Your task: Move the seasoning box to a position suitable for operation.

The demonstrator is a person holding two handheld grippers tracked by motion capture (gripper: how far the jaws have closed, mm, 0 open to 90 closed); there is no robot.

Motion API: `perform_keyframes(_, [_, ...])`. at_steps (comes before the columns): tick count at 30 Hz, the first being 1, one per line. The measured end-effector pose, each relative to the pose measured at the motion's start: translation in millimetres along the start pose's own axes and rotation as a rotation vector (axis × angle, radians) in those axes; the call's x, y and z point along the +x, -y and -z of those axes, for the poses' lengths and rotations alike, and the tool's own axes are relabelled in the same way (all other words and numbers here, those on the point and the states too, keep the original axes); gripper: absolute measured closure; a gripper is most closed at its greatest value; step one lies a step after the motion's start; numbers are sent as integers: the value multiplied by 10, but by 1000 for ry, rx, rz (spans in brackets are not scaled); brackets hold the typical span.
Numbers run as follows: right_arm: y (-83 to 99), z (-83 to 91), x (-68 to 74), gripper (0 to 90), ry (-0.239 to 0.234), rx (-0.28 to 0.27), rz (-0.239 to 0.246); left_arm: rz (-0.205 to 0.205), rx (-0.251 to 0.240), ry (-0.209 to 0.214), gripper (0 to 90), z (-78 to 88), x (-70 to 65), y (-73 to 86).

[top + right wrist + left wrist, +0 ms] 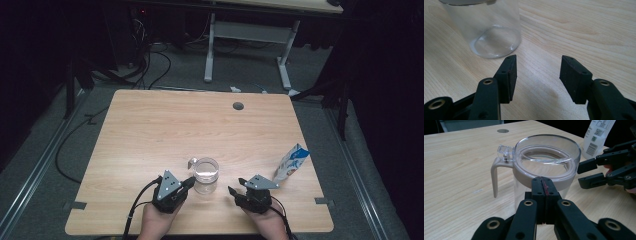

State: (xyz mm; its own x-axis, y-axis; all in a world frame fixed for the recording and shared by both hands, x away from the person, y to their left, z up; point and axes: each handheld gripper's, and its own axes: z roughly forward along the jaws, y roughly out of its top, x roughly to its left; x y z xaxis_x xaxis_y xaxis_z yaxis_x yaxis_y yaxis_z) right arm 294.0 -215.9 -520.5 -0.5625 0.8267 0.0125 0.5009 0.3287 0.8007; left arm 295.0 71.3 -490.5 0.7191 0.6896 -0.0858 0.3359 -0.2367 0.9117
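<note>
A jug stands on the table, near the front edge and about in the middle. Its handle points to the back left. The left gripper is just left of the jug, close to its side. The right gripper is to the right of the jug, a little apart. A packet stands farther right, behind the right gripper. A small round hole is far back on the table.

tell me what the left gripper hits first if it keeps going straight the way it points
Most likely the clear jug. The left gripper, jaws shut, points at the beige band under the jug's rim from close by; whether the tips already touch it is unclear.
</note>
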Motion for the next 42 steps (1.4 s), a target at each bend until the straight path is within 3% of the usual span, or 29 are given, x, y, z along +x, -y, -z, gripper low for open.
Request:
perform_keyframes(12, [4,-16,25,463,-7,6,17,-8,-3,11,879,10,-15,-11])
perform_keyframes(19, [10,-7,17,468,-8,7,20,19,-28,-23,855,114,139,-37])
perform_keyframes(23, [9,0,25,476,-14,-3,25,37,-39,-71,803,167,256,-54])
perform_keyframes(30, [-10,7,15,473,-11,-18,18,57,-32,-89,775,133,333,-100])
perform_keyframes(32, [-50,-4,3,471,-10,-23,29,37,-28,-101,769,91,340,-129])
perform_keyframes(35, [-144,-21,-26,475,-3,-35,23,59,-27,-94,769,49,398,-177])
perform_keyframes(42, [-406,-112,-92,513,21,-48,27,56,-17,-101,764,-21,493,-273])
